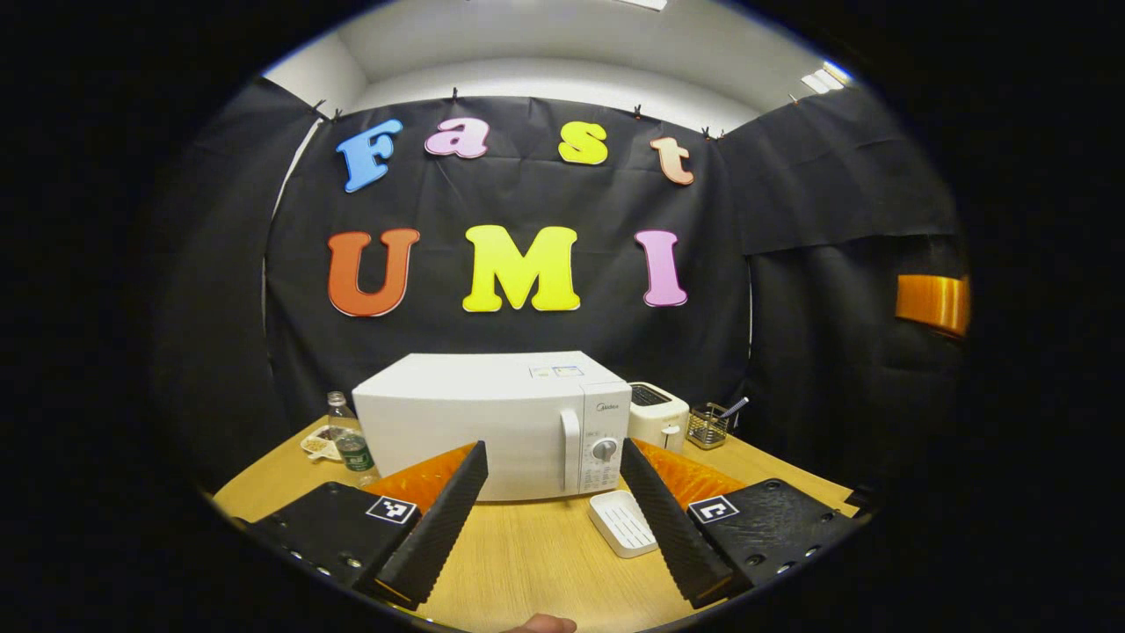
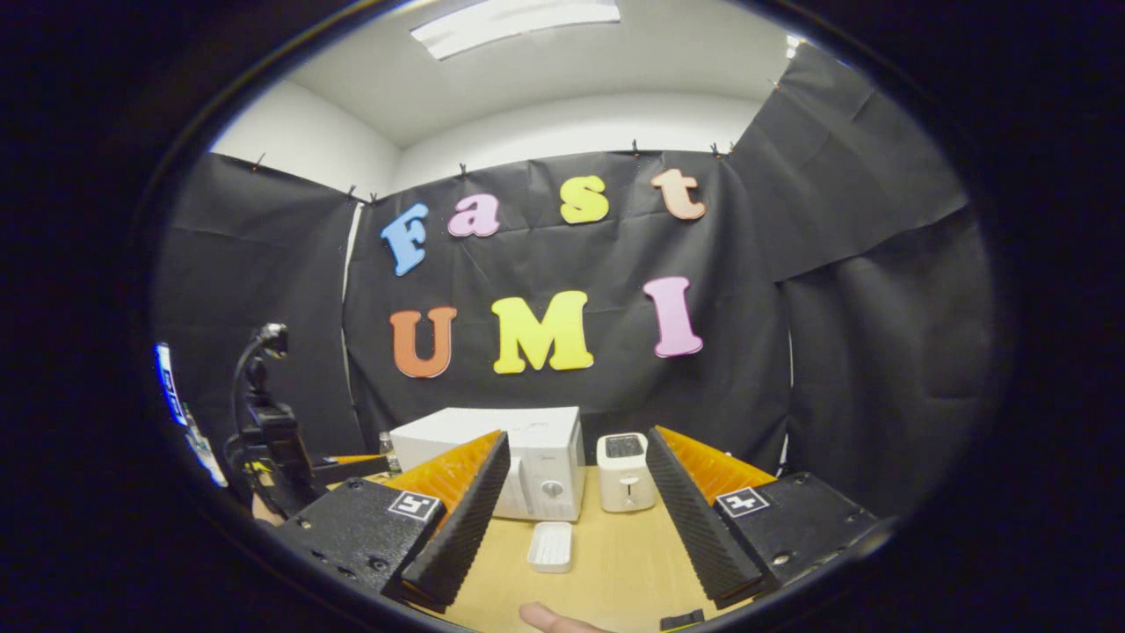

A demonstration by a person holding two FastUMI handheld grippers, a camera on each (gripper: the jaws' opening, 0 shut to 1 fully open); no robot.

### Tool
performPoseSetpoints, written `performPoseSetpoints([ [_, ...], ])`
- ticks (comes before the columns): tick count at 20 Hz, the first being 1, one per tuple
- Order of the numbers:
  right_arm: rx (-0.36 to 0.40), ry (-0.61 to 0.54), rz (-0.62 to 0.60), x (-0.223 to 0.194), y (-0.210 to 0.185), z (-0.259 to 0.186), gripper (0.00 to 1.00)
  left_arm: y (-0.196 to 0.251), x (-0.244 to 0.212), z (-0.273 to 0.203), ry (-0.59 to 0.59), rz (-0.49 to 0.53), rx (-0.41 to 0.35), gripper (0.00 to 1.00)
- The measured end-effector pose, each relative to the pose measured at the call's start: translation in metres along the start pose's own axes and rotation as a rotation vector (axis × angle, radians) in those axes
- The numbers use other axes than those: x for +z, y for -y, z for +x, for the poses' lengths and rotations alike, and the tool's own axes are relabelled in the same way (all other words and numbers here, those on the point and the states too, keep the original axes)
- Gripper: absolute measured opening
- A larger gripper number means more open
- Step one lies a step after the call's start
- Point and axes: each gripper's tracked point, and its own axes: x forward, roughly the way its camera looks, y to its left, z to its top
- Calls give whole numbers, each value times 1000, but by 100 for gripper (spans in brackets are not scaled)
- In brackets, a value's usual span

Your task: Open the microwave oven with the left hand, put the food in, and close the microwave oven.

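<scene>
The white microwave stands at the middle of the wooden table, its door shut, with the handle and dial at its right side. A white ribbed tray lies on the table just in front of its right corner. My left gripper is open, short of the microwave and holding nothing. My right gripper is open too and farther back, facing the microwave, the tray and the toaster. The left gripper's black body shows at the left of the right gripper view.
A white toaster and a wire basket with utensils stand right of the microwave. A water bottle and a small plate with something on it sit to its left. A person's fingertip shows at the bottom edge.
</scene>
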Motion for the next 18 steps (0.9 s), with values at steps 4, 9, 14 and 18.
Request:
performPoseSetpoints([
  [4,-22,0,14,2,3,-18,99,-12,38,-54,29,42,86,96],
  [9,-22,15,2,9,4,-38,99,-27,75,-108,123,29,113,88],
  [14,4,1,12,5,-5,-48,87,-38,66,-144,135,-69,137,96],
  [18,11,24,-27,8,-11,-60,87,-47,63,-156,139,-30,157,93],
])
